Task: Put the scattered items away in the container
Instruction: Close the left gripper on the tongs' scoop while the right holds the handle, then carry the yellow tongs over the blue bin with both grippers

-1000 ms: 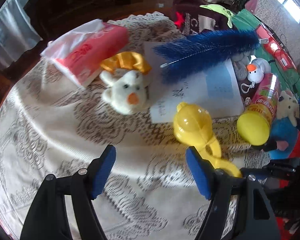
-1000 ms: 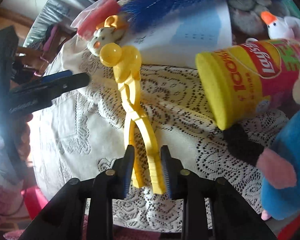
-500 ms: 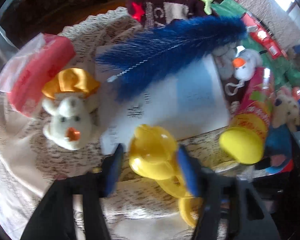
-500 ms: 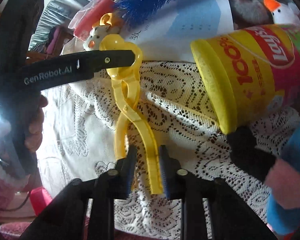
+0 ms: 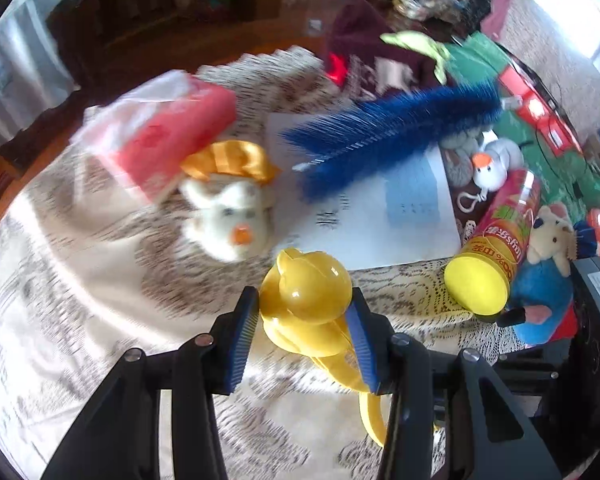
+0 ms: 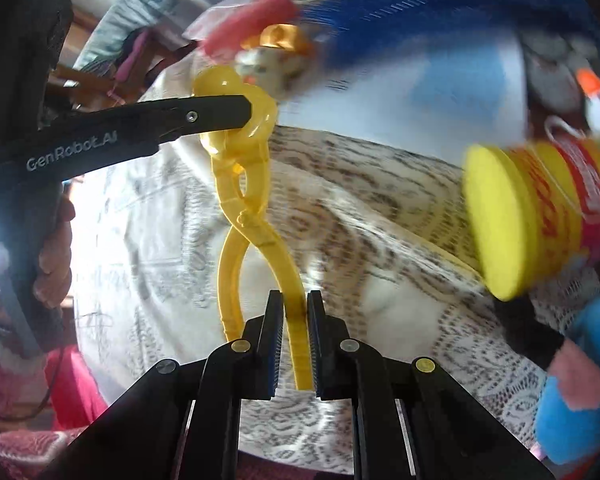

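A yellow plastic snowball-maker clip (image 5: 306, 300) is held by both grippers above the lace tablecloth (image 5: 100, 320). My left gripper (image 5: 304, 332) is shut on its duck-shaped head. My right gripper (image 6: 292, 344) is shut on one of its long handles (image 6: 294, 312); the other handle hangs free to the left. In the right wrist view the left gripper's finger (image 6: 204, 114) crosses the clip's head (image 6: 236, 92). No container is identifiable in either view.
On the table lie a white plush duck with a gold bow (image 5: 230, 208), a pink tissue pack (image 5: 168, 136), a blue bristle brush (image 5: 392, 128) on white paper (image 5: 380, 216), a Lay's chip can (image 5: 496, 248), a blue plush (image 5: 540, 292) and a small white goose toy (image 5: 492, 164).
My left gripper moved in from the open table and closed on the clip's head. The clip has lifted off the cloth. My right gripper now pinches one handle instead of two.
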Demonstrator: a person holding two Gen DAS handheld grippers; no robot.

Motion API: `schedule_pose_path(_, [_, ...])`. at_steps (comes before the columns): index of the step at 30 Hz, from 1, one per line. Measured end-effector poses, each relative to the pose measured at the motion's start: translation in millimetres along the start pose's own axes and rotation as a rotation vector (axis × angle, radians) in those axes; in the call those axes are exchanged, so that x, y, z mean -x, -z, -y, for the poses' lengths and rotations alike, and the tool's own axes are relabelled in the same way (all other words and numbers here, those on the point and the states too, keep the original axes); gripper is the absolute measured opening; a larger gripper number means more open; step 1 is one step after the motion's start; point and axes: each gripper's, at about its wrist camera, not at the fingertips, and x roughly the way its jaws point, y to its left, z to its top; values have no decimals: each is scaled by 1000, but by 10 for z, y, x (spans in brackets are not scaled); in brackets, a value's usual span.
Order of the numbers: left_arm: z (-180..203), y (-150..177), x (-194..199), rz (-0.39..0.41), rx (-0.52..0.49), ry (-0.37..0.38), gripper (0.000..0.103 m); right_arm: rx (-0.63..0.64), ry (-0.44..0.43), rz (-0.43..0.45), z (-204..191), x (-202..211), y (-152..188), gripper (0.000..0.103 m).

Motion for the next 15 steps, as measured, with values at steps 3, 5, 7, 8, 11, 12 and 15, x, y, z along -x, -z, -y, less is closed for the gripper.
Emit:
schedule_pose_path(3, [-275,105,203,19,62,-27,44,68,-12,-19,-222,-24,-90,12])
schedule_pose_path(5, [-477,202,356,38,109,-53,44,121,-23,-32,-416,-88,-163,12])
schedule_pose_path(7, [-721,339,517,57,166,-86,44,176,-35,-48,-636,-187,-259,12])
schedule_pose_path(8, [-841,411,595,66,195,-101,44,204,-43,-57,-750,-235,-303,12])
schedule_pose_path(11, [-1232,685,839,89,292,-142,44,299,-61,-88,-1146,-411,-373,13])
schedule_pose_path(12, [-1365,783,917,97,322,-153,44,334,-68,-100,-1296,-480,-404,13])
schedule_pose_path(15, [-1768,1102,1135,123,417,-185,44,435,-83,-135,-1770,-681,-474,13])
